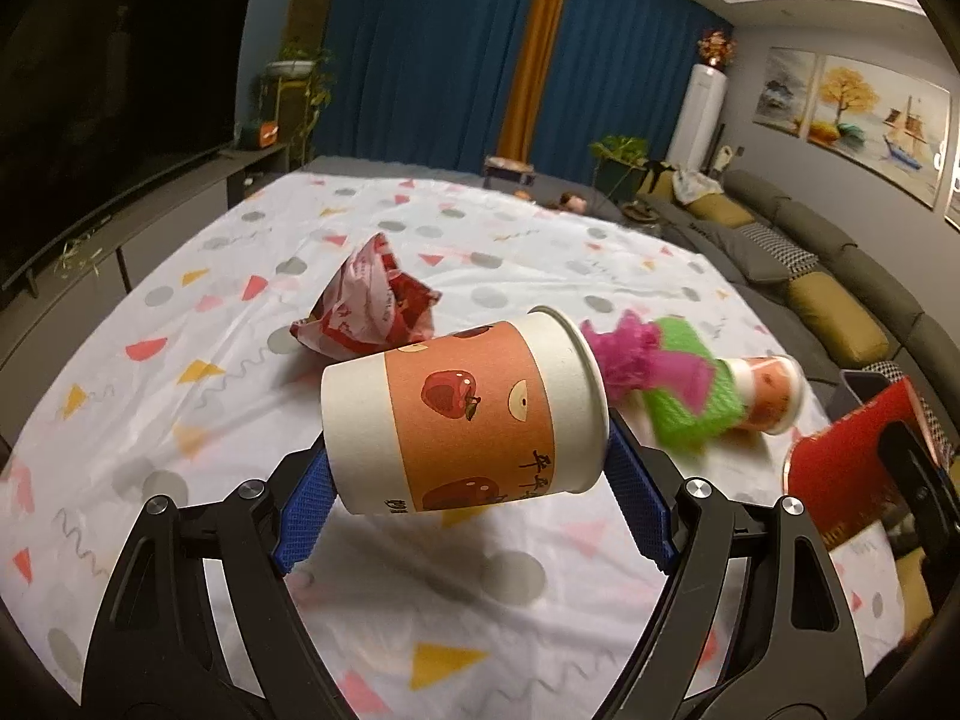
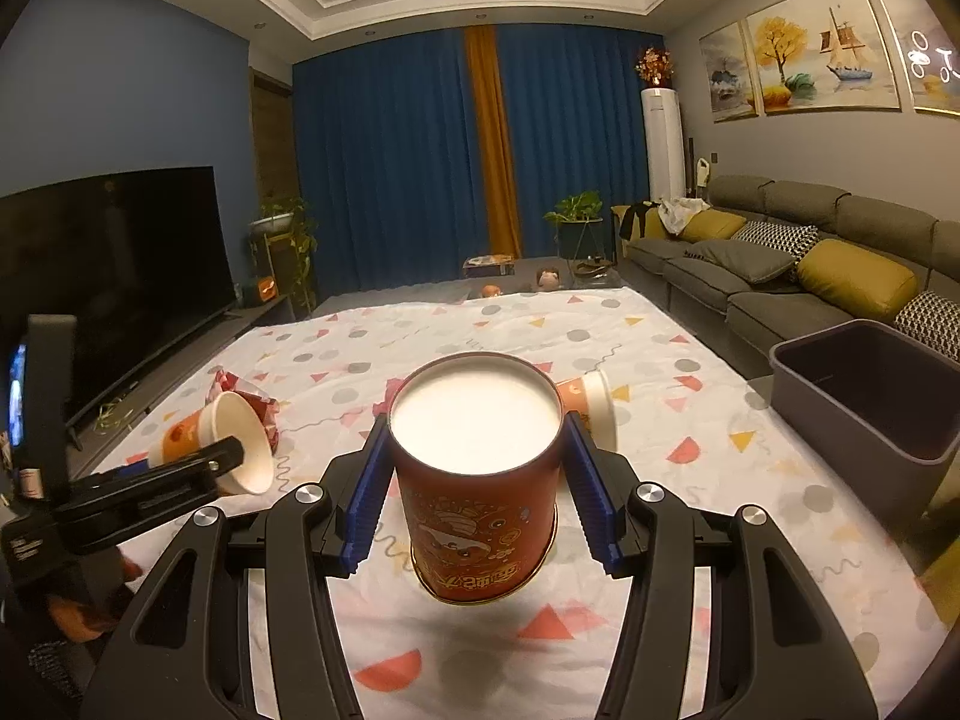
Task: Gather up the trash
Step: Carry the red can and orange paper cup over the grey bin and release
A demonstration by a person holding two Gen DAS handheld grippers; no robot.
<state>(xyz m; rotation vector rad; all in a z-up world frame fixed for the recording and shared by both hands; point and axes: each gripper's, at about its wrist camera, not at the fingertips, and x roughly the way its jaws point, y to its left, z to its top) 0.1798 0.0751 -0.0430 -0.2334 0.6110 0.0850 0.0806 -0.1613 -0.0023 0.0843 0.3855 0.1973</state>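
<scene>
We have a paper cup printed with apples lying sideways between the blue pads of the left gripper, its jaws pinching it at base and rim, lifted clear of the patterned sheet. Our right gripper clamps a red tin with a white lid upright between its jaws, also raised off the sheet.

In the left wrist view, a crumpled red-and-white wrapper lies on the sheet just behind the held cup. To the right of it we see a green and magenta bundle, blurred, touching a second paper cup that lies on its side. In the right wrist view that second cup sits just behind the tin.

A dark grey bin stands at the sheet's right edge, near the grey sofa. A television fills the left side, blue curtains the far wall.
</scene>
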